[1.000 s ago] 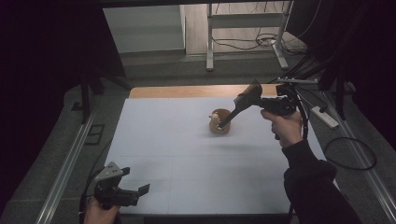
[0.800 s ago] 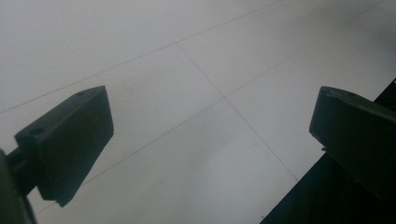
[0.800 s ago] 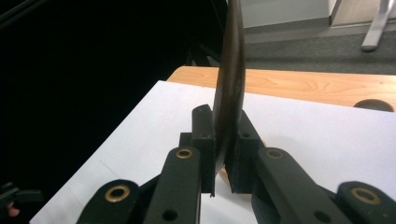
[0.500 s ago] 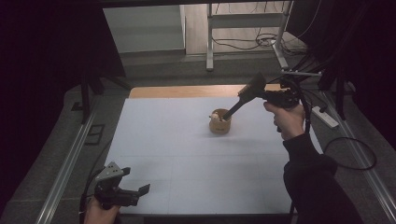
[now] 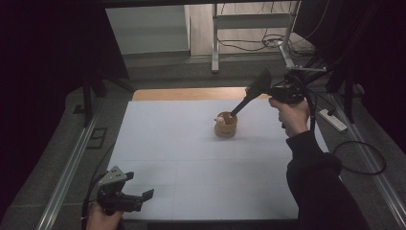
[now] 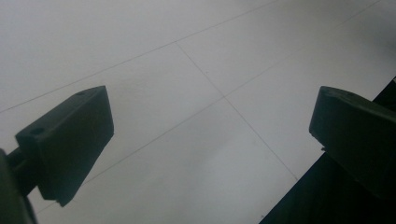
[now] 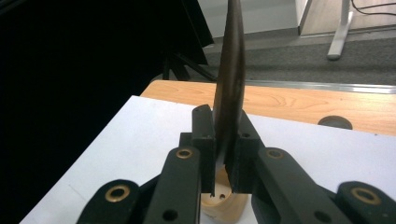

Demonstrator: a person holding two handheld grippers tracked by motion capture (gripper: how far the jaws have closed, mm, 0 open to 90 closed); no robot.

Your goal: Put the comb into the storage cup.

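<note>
Left gripper (image 5: 143,197): jaws wide apart, nothing held, poised at the near left edge of the white table sheet (image 5: 191,158); open sheet lies all around. Wooden holder (image 5: 225,125): set mid-sheet. Spatula (image 5: 249,95): clamped in the right gripper (image 7: 224,154), long axis slanted, handle down in the holder, blade up-right.

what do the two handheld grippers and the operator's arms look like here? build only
Both grippers are black. The left gripper carries a grey three-cornered plate on top and has blocky, wedge-shaped pads. The right gripper has linked black fingers with brass-coloured pivot rings. A black cable loops from it. The right arm wears a dark long sleeve.
</note>
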